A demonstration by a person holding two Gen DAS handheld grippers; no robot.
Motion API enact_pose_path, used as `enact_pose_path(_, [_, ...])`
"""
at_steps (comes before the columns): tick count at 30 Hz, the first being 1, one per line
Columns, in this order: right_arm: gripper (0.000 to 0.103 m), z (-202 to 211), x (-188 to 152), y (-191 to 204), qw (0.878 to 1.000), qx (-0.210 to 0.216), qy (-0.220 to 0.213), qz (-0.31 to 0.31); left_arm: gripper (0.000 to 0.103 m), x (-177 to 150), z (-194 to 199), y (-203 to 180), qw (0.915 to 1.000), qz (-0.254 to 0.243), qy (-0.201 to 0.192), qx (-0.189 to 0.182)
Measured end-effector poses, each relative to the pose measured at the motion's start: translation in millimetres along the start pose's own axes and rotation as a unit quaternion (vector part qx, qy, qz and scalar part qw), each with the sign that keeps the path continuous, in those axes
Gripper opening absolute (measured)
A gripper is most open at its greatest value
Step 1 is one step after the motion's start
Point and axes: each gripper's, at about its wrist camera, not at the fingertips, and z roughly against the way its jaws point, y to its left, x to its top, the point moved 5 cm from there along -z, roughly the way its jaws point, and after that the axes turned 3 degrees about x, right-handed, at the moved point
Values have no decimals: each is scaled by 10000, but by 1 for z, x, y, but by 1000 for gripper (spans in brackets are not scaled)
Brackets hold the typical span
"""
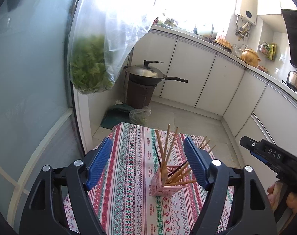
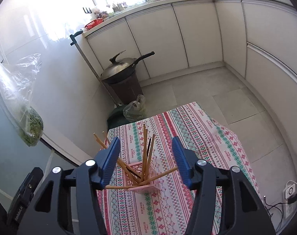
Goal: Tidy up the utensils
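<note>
A pink perforated holder [image 1: 164,184] stands on a patterned tablecloth [image 1: 129,176] and holds several wooden chopsticks [image 1: 167,148] and a dark one, fanned outward. My left gripper [image 1: 148,162] is open and empty above it, the holder just inside its right finger. In the right wrist view the holder [image 2: 145,187] and chopsticks [image 2: 145,146] lie between the fingers of my right gripper [image 2: 146,156], which is open and empty. The right gripper also shows at the right edge of the left wrist view [image 1: 265,152].
A small table carries the cloth [image 2: 187,137]. A wok [image 1: 146,74] sits on a brown bin. A bag of greens [image 1: 89,68] hangs at the left by a glass door. White cabinets [image 1: 207,74] line the room. A power strip [image 2: 290,192] lies on the floor.
</note>
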Motion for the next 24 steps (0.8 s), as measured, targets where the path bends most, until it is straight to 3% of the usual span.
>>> enact_pose_path(8, [80, 33, -21, -13, 9977, -350, -497, 315, 84, -11, 13, -25, 9995, -271, -149, 12])
enact_pose_path(16, [93, 62, -50, -40, 9908, -906, -885, 485, 93, -46, 23, -46, 9983, -519, -206, 147])
enact_pose_path(24, [96, 86, -74, -62, 9799, -1560, -1098, 586, 95, -76, 32, -61, 9951, -825, -258, 475])
